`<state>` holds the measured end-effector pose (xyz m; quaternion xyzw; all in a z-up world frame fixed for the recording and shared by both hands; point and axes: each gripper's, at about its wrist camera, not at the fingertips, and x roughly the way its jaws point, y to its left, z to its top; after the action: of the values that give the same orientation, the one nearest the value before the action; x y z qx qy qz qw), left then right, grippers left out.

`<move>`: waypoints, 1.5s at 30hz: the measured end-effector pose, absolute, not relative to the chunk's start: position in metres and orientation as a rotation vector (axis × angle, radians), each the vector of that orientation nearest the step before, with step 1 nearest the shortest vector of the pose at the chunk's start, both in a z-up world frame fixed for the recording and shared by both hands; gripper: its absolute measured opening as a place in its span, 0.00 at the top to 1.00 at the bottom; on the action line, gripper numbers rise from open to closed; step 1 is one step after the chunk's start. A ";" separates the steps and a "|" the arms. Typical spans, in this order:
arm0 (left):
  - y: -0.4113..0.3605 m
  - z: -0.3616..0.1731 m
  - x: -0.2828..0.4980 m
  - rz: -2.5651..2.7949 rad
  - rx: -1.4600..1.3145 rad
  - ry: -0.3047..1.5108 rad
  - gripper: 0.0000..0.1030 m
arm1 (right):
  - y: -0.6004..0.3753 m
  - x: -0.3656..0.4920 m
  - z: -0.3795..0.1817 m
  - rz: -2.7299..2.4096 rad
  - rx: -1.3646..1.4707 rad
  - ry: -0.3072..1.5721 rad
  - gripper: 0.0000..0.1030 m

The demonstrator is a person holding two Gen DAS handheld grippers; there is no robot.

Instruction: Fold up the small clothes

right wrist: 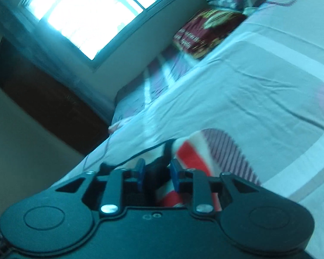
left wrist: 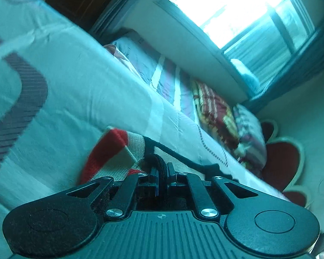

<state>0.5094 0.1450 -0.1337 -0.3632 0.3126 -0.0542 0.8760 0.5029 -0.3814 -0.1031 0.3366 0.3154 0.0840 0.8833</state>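
Since we're folding on the bed point(left wrist: 80, 90), its pale sheet is our work surface, and the striped garment point(left wrist: 110, 149) lies on it close under both grippers, toward the near edge of the bed rather than by the far side under the window point(left wrist: 233, 10). That far edge carries a folded red patterned blanket point(left wrist: 216, 110) and a pillow point(left wrist: 248, 127), well apart from the garment, so we judge the fold area is kept free on purpose.

The garment is knit, with red and cream stripes and black trim. We hold it at two points so the cloth spans between the hands and can be laid over evenly.

Our left gripper point(left wrist: 162, 178) has its fingers pressed together on the black trim, with dark fabric bunched between the pads; that is a firm pinch.

Our right gripper point(right wrist: 156, 173) differs: its blue pads point(right wrist: 175, 173) stand apart with dark trim between them, and they don't look to be pressing it. Judgement: the right side is letting go while the left anchors its end. Both views are blurred, so the exact contact on the right is uncertain.
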 end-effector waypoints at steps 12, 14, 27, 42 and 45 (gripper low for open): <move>0.143 -0.148 0.540 -0.143 -0.916 0.650 0.92 | -0.387 0.521 -0.086 0.233 0.694 0.579 0.45; 0.138 -0.149 0.542 -0.150 -0.911 0.662 0.92 | -0.388 0.519 -0.079 0.236 0.654 0.565 0.47; 0.151 -0.149 0.535 -0.143 -0.848 0.677 0.92 | -0.298 0.503 -0.067 0.327 -0.058 0.676 0.71; 0.161 -0.138 0.540 -0.089 -0.738 0.625 0.59 | -0.340 0.535 -0.074 0.299 0.205 0.712 0.66; 0.143 -0.116 0.545 -0.137 -0.509 0.611 0.29 | -0.342 0.539 -0.077 0.323 0.231 0.731 0.65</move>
<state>0.5449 0.1430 -0.1162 -0.2474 0.2975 -0.0669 0.9197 0.5392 -0.3416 -0.0766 0.1124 0.3551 0.1571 0.9147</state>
